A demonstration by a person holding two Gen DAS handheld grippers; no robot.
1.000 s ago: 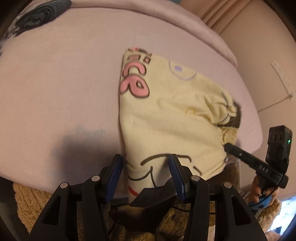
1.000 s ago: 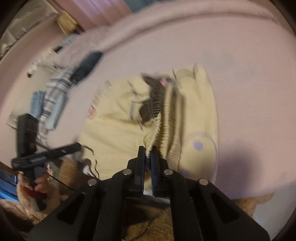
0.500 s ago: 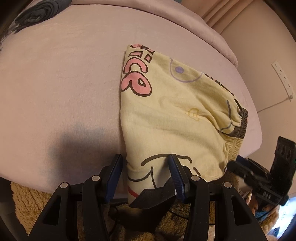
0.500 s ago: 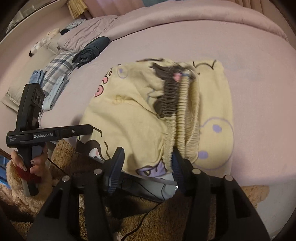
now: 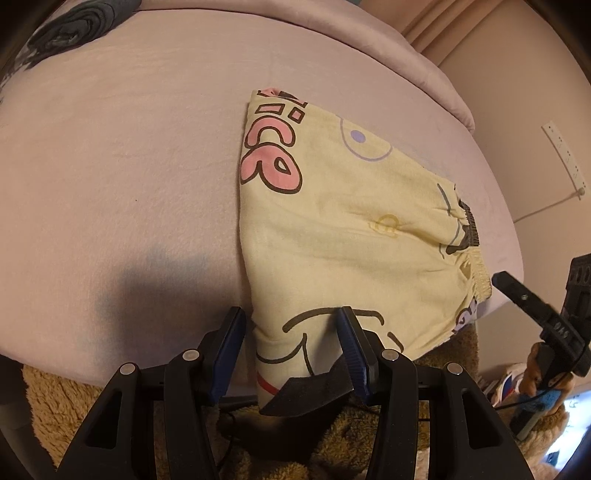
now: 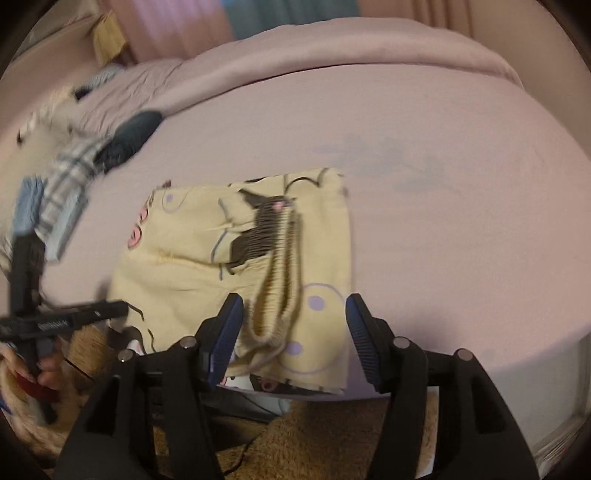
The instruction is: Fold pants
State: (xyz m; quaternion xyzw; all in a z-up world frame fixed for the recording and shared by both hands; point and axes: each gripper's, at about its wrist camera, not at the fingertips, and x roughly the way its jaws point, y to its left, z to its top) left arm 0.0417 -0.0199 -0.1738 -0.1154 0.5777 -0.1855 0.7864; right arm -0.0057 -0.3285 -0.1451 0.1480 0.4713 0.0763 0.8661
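Note:
Yellow cartoon-print pants (image 5: 332,221) lie folded on the pink bed (image 5: 129,166), their lower end hanging over the near edge. My left gripper (image 5: 291,343) stands open at that edge. The hanging hem and its dark cuff (image 5: 306,391) sit loosely between the fingers, and the pads do not press the cloth. In the right wrist view the pants (image 6: 177,266) show their gathered waistband (image 6: 277,280) lying on top. My right gripper (image 6: 295,332) hovers just above the band's near end. Its jaws are opening and nothing is pinched between them.
A dark rolled garment (image 5: 74,26) lies at the bed's far left. Plaid and blue clothes (image 6: 62,192) lie beside it. A folded duvet (image 6: 332,48) runs along the far side. Brown fluffy rug (image 6: 314,443) covers the floor below the bed edge. A power strip (image 5: 561,147) hangs on the right wall.
My right gripper let go of the waistband, spread its jaws and rose away from it. The band dropped flat onto the pants. The left gripper did not move.

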